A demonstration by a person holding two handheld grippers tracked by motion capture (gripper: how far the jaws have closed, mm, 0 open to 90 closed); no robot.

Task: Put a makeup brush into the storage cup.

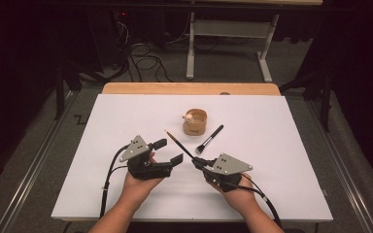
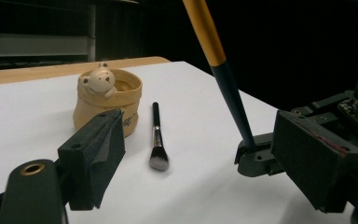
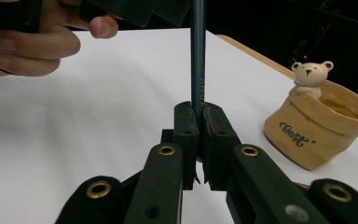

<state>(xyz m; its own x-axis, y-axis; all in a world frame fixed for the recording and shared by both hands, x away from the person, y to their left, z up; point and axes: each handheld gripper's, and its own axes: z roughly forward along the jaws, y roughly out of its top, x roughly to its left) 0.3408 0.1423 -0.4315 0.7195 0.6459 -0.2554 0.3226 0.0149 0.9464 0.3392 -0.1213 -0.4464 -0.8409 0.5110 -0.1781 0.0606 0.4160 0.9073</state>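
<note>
The right gripper (image 1: 197, 164) has its jaws clamped tight on the dark end of a long brush (image 1: 178, 144), whose handle slants up and away to the left, off the table, toward the pot. Seen along the right gripper's own jaws, the dark handle (image 3: 197, 56) rises straight out from between the two pads. In the left gripper view the same handle (image 2: 223, 74) shows orange higher up and dark lower down, where it enters the other gripper's jaws. The left gripper (image 1: 167, 151) hangs just beside it with jaws spread wide and nothing between them, the person's left hand (image 1: 138, 182) cupped underneath. On the white table (image 1: 272, 160) a small tan pot (image 1: 195, 122) stands upright near the middle, a little bear figure (image 1: 189, 117) perched on its rim. A makeup brush (image 1: 209, 139) lies flat just to the pot's right, bristles pointing toward the person, close to the pot but not touching it.
</note>
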